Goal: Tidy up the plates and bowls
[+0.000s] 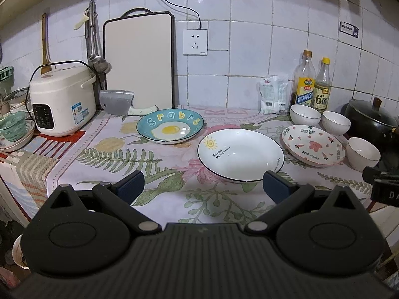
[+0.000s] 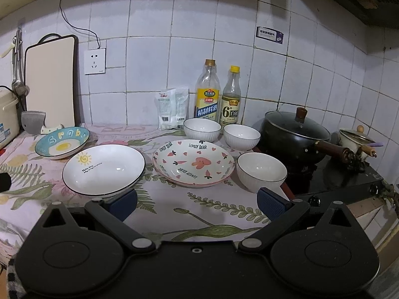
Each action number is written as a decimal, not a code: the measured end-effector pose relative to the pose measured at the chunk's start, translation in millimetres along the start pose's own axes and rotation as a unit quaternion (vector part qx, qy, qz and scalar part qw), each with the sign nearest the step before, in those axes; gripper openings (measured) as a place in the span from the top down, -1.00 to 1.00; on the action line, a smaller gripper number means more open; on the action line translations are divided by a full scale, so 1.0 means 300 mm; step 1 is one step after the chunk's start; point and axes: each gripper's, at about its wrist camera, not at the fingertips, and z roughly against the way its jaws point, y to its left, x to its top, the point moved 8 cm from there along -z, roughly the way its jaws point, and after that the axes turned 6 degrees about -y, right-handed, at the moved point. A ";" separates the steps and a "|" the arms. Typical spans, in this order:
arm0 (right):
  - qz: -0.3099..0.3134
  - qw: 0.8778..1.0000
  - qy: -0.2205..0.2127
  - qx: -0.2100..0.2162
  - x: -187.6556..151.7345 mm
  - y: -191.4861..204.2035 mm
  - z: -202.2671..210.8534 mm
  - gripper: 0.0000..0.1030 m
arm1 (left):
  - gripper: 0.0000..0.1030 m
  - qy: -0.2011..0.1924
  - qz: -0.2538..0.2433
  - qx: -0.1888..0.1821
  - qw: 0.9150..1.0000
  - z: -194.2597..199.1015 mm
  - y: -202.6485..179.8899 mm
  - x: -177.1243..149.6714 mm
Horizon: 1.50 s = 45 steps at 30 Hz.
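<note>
the counter (image 1: 174, 204) with its floral cloth carries all the crockery, spread in a loose row from left to right. the three plates come first by size: the white sun plate (image 1: 240, 155) sits in the middle, the blue egg plate (image 1: 170, 127) lies to its far left, and the pink bear plate (image 2: 194, 162) lies just right of it, all flat and apart from one another, none stacked. three white bowls are smaller: two far bowls (image 2: 202, 129) in front of the bottles, and a near bowl (image 2: 261, 172) by the stove edge.

the left gripper (image 1: 203, 186) hangs released, jaws spread wide, holding nothing; the sun plate lies just ahead and slightly right of it, its near rim close to the right fingertip. the right gripper (image 2: 197, 201) is likewise spread and empty, with the bear plate straight ahead and the near bowl just beyond its right finger.

judging from this, the left is nearer the sun plate, the right nearer the bear plate and bowls.
</note>
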 end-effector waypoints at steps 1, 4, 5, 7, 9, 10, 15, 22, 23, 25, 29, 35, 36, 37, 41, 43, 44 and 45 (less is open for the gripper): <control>0.001 1.000 0.000 -0.001 0.000 -0.002 -0.002 -1.00 | -1.00 -0.002 -0.001 0.002 1.000 0.002 0.002 -0.001; 0.005 1.000 0.001 0.000 0.000 0.002 -0.008 -1.00 | -1.00 -0.001 0.001 0.006 1.000 -0.002 0.008 -0.007; 0.007 1.000 0.000 -0.001 -0.002 0.001 -0.009 -1.00 | -1.00 -0.001 0.003 0.008 1.000 -0.004 0.010 -0.009; 0.008 1.000 -0.004 0.000 -0.005 -0.002 -0.010 -1.00 | -1.00 0.000 0.007 0.010 1.000 -0.006 0.017 -0.018; 0.007 1.000 -0.007 0.006 -0.005 -0.007 -0.010 -1.00 | -1.00 0.002 0.012 0.010 1.000 -0.007 0.025 -0.026; 0.007 1.000 -0.007 0.007 -0.006 -0.009 -0.012 -1.00 | -1.00 0.004 0.015 0.009 1.000 -0.010 0.030 -0.029; 0.000 1.000 -0.015 0.022 0.009 -0.006 -0.020 -1.00 | -1.00 0.001 0.017 0.009 1.000 -0.031 0.056 -0.021; -0.022 0.994 -0.038 0.099 0.037 0.060 -0.075 -1.00 | -1.00 -0.029 0.028 -0.020 0.999 -0.106 0.100 0.037; -0.027 0.992 -0.041 0.114 0.038 0.074 -0.097 -1.00 | -1.00 -0.031 0.030 -0.023 0.999 -0.126 0.106 0.046; -0.036 0.988 -0.042 0.147 0.032 0.106 -0.139 -1.00 | -1.00 -0.035 0.030 -0.023 0.999 -0.168 0.113 0.059; -0.056 0.978 -0.038 0.199 0.021 0.173 -0.252 -1.00 | -0.96 -0.018 0.032 -0.023 0.999 -0.274 0.117 0.046; -0.061 0.974 -0.010 0.219 -0.015 0.247 -0.410 -0.97 | -0.89 0.009 0.043 -0.067 0.997 -0.450 0.102 -0.005; -0.066 0.972 -0.002 0.224 -0.024 0.256 -0.439 -0.88 | -0.82 0.008 0.045 -0.071 0.996 -0.477 0.102 -0.009; -0.072 0.972 0.010 0.225 -0.035 0.262 -0.471 -0.85 | -0.76 0.006 0.046 -0.071 0.996 -0.510 0.103 -0.013; -0.097 0.966 0.049 0.236 -0.086 0.295 -0.577 -0.64 | -0.59 0.025 0.069 -0.082 0.994 -0.649 0.105 -0.048; -0.108 0.963 0.060 0.241 -0.098 0.305 -0.616 -0.48 | -0.50 0.042 0.079 -0.098 0.991 -0.709 0.097 -0.064; -0.113 0.961 0.063 0.244 -0.102 0.311 -0.628 -0.38 | -0.48 0.052 0.080 -0.097 0.991 -0.737 0.094 -0.075; -0.117 0.960 0.064 0.245 -0.107 0.316 -0.639 -0.34 | -0.43 0.061 0.077 -0.096 0.991 -0.760 0.091 -0.084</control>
